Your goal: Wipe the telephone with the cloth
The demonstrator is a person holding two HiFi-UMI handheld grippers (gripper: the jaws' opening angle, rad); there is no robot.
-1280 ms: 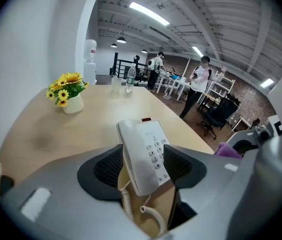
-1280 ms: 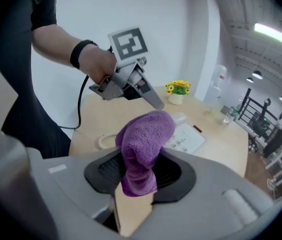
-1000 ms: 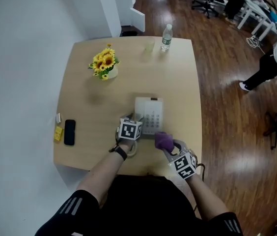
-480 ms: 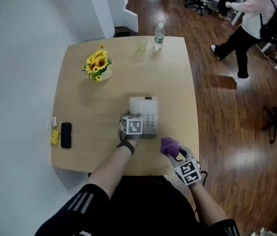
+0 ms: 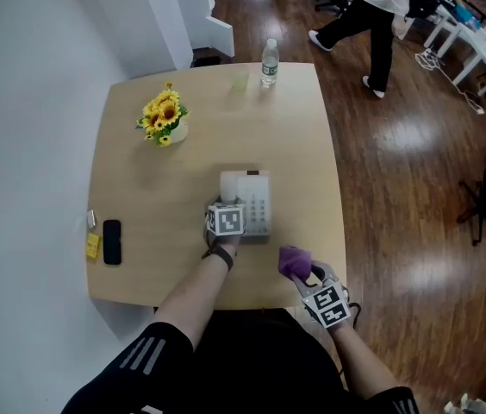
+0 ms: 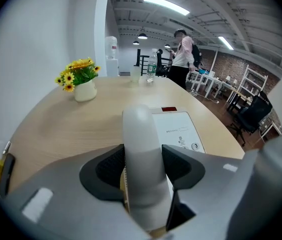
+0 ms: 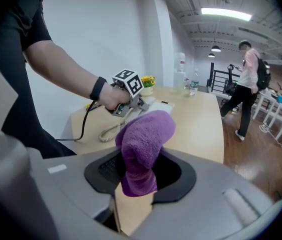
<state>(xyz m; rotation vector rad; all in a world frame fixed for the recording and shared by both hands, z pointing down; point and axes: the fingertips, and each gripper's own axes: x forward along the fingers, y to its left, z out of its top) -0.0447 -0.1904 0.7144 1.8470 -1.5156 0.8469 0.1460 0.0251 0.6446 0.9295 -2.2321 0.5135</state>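
Jaws of left gripper (image 6: pixel 142 173) clenched on handset (image 6: pixel 140 134); telephone (image 5: pixel 252 203) at centre of head view, on bench (image 5: pixel 148 188). Jaws of right gripper (image 7: pixel 140 176) grasping purple cloth (image 7: pixel 143 139), lower right of telephone, apart from it.
Risks: pull on handset tugs coiled cord (image 7: pixel 107 131), base slides; cloth slips from jaws under wiping pressure.

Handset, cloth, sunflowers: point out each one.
handset (image 6: pixel 142 149), left gripper view, on its white back between the jaws.
cloth (image 7: pixel 146 139), right gripper view, on the purple fold above the jaws.
sunflowers (image 5: pixel 160 112), head view, on the yellow blooms.
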